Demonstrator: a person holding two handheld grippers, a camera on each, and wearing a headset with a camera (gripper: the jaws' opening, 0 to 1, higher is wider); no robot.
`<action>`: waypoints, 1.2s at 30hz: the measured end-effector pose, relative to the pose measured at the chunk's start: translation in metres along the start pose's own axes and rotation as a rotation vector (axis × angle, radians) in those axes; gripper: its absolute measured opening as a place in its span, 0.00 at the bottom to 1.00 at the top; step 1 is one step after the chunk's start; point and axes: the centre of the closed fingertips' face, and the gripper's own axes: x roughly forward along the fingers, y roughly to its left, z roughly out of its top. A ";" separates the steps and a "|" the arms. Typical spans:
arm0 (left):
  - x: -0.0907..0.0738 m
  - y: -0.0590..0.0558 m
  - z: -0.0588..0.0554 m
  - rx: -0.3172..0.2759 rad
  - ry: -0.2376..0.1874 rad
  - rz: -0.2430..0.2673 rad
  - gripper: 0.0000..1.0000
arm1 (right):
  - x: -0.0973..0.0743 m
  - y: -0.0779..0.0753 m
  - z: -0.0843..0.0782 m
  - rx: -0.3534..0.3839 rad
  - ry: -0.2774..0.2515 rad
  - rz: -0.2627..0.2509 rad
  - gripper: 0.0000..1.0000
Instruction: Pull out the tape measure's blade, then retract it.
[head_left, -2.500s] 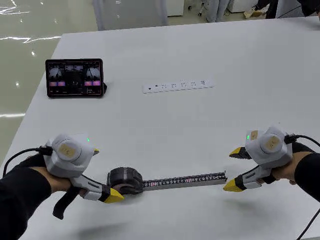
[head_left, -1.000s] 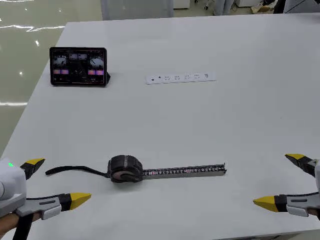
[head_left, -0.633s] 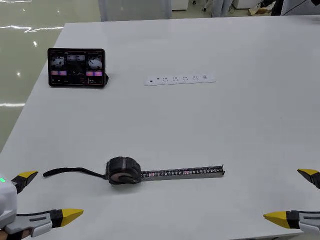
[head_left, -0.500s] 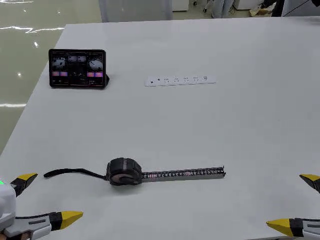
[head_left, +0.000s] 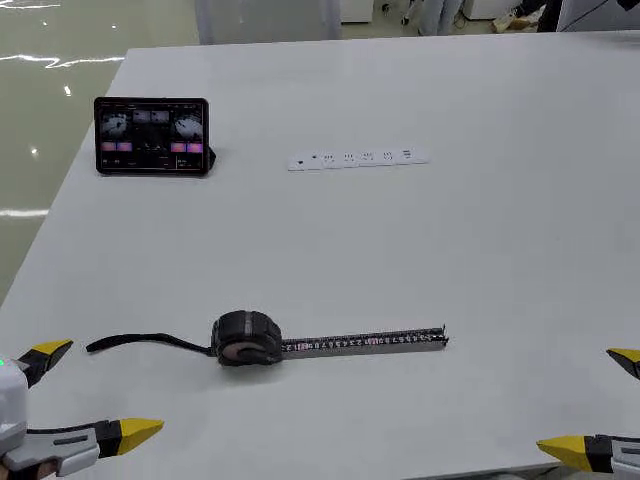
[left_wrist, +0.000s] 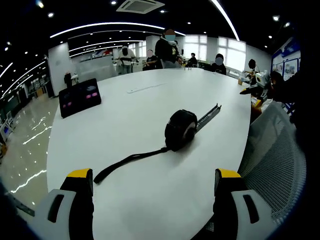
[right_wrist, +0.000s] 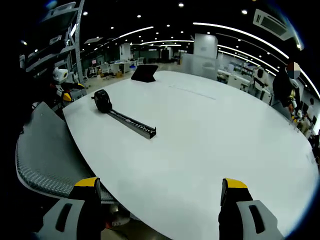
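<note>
A black tape measure (head_left: 246, 338) lies on the white table, its blade (head_left: 365, 342) drawn out to the right and its black strap (head_left: 140, 342) trailing left. The left gripper view has the tape measure (left_wrist: 181, 129) ahead with the strap (left_wrist: 131, 161) pointing toward me. My left gripper (head_left: 90, 395) stands open at the table's near left corner, well short of the strap. My right gripper (head_left: 600, 405) is open at the near right edge, apart from the blade tip (right_wrist: 150, 132). Nothing is held between either pair of jaws.
A dark tablet (head_left: 151, 135) stands propped at the far left of the table (head_left: 480, 250). A white power strip (head_left: 357, 158) lies beyond the middle. A mesh chair (left_wrist: 280, 160) sits by the near edge. Several people stand past the far end.
Both grippers let go of the tape measure and drew back to the near edge, left and right. The tape measure stays put with its blade out and the strap now exposed.
</note>
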 end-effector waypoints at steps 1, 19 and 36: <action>0.001 0.000 0.000 0.001 -0.001 -0.001 0.99 | 0.000 0.000 0.000 0.001 0.000 0.000 0.99; 0.003 -0.003 0.015 0.002 -0.008 -0.008 0.99 | 0.000 0.000 0.007 -0.023 0.009 0.018 0.99; 0.026 -0.018 0.039 0.017 -0.026 -0.001 0.99 | 0.011 -0.001 0.018 -0.106 0.064 0.104 0.99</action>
